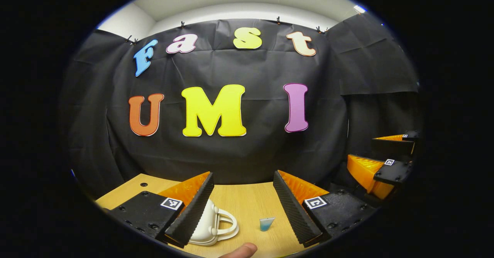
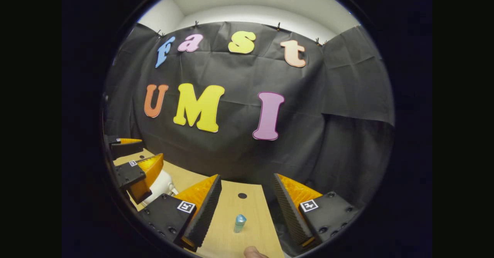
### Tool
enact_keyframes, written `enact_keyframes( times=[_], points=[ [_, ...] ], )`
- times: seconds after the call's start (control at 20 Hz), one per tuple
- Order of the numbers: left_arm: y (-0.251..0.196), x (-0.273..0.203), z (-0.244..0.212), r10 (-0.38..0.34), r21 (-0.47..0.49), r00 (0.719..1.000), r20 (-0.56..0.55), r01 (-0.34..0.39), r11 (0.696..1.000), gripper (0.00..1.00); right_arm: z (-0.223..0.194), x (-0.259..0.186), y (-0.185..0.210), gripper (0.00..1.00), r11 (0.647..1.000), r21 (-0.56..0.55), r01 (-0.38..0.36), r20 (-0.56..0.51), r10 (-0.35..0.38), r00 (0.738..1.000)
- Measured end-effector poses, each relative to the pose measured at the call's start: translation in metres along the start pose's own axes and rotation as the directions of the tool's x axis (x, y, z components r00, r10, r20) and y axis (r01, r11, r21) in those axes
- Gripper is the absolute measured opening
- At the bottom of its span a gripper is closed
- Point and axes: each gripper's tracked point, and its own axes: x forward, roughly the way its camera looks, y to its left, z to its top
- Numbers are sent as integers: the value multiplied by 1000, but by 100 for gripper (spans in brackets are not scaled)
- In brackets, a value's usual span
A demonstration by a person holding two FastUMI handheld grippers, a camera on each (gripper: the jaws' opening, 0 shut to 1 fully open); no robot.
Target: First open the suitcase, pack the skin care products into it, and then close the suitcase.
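Observation:
A small white suitcase (image 1: 214, 223) with a loop handle lies on the wooden table (image 1: 247, 200), partly hidden behind my left gripper's near finger. A little blue skin care tube (image 1: 267, 223) stands to its right, in the gap of my left gripper (image 1: 243, 174), which hangs open above both. In the right gripper view the same blue tube (image 2: 239, 223) stands upright between the spread fingers of my right gripper (image 2: 247, 176), also open and holding nothing. The white suitcase (image 2: 162, 184) sits off to the left there, under the left gripper (image 2: 148, 150).
The right gripper (image 1: 362, 152) hovers open at the far right of the left gripper view. A person's fingertip (image 1: 241, 250) pokes in at the bottom edge; another fingertip (image 2: 252, 252) does the same. The table (image 2: 251, 211) has small round holes (image 2: 242, 195) and ends at the black cloth wall.

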Motion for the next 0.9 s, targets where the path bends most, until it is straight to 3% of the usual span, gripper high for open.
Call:
enact_keyframes(
  times=[0.3,0.65,0.9],
  points=[
    [4,3,-9,9,16,1000,-7,-8,1000,99,-7,1,0,80,1000,-5,-1,-10,1,1000],
    [20,20,-77,28,193,998,-59,-17,981,99,-31,-2,-37,79,997,-22,68,-39,-68,997],
    [32,34,-153,61,372,986,-155,1,928,99,-68,-6,-77,80,989,5,149,-119,-147,982]
  ],
)
